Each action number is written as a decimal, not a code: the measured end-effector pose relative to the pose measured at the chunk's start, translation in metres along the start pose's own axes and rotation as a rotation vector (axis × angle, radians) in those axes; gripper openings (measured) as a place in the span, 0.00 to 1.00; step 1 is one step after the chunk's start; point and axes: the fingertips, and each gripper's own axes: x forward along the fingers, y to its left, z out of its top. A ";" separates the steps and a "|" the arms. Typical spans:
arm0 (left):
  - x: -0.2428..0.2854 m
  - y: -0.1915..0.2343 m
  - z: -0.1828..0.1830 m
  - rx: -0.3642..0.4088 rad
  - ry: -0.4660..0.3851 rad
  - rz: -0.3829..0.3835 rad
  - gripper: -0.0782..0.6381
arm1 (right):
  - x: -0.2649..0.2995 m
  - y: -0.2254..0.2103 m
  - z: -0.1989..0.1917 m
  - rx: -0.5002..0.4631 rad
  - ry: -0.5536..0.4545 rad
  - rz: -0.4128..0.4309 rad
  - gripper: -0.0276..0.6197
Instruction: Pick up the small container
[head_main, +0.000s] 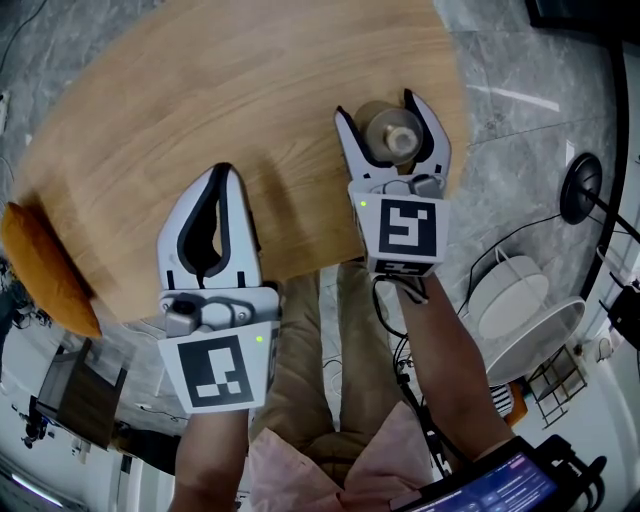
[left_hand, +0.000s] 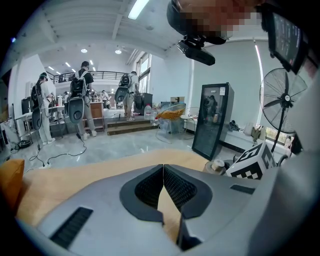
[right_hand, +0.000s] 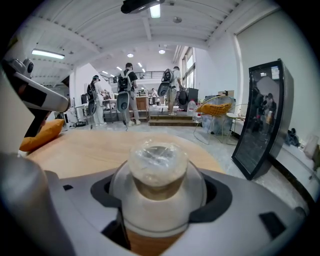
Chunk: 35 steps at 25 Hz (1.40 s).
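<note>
1. Small container (head_main: 392, 138): a squat, frosted, translucent dome with a wide round base. Its narrower neck is capped with crinkled clear film, and something brownish shows inside. It stands near the right end of the table, between the right gripper's jaws.
2. Far left: an orange cushion (head_main: 45, 270), soft and rounded, lies at the table's left edge.
3. Left gripper (head_main: 222, 172): smooth grey shell with black ribbed pads. The jaws are together with the tips meeting, and the teardrop hollow behind the tips holds nothing. It hovers over the near part of the table, well apart from the container.
4. Table (head_main: 200, 90): oval top of light wood with fine straight grain and a matte finish.
5. Right gripper (head_main: 376, 105): same grey shell. The curved jaws are clamped on the container, with the dark pad hollows against both flanks of the dome and the tips reaching just past it. I can't tell whether the base still touches the wood.
6. Right of the table: the floor (head_main: 520, 130) is grey, marbled and glossy.
</note>
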 end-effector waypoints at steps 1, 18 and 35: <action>-0.001 -0.001 0.002 0.001 -0.004 0.001 0.13 | -0.002 0.000 0.003 0.004 -0.004 0.001 0.56; -0.027 -0.017 0.059 0.010 -0.099 0.025 0.13 | -0.046 -0.001 0.081 -0.014 -0.105 0.038 0.56; -0.094 -0.043 0.147 0.030 -0.245 0.071 0.13 | -0.140 -0.005 0.185 -0.082 -0.253 0.061 0.57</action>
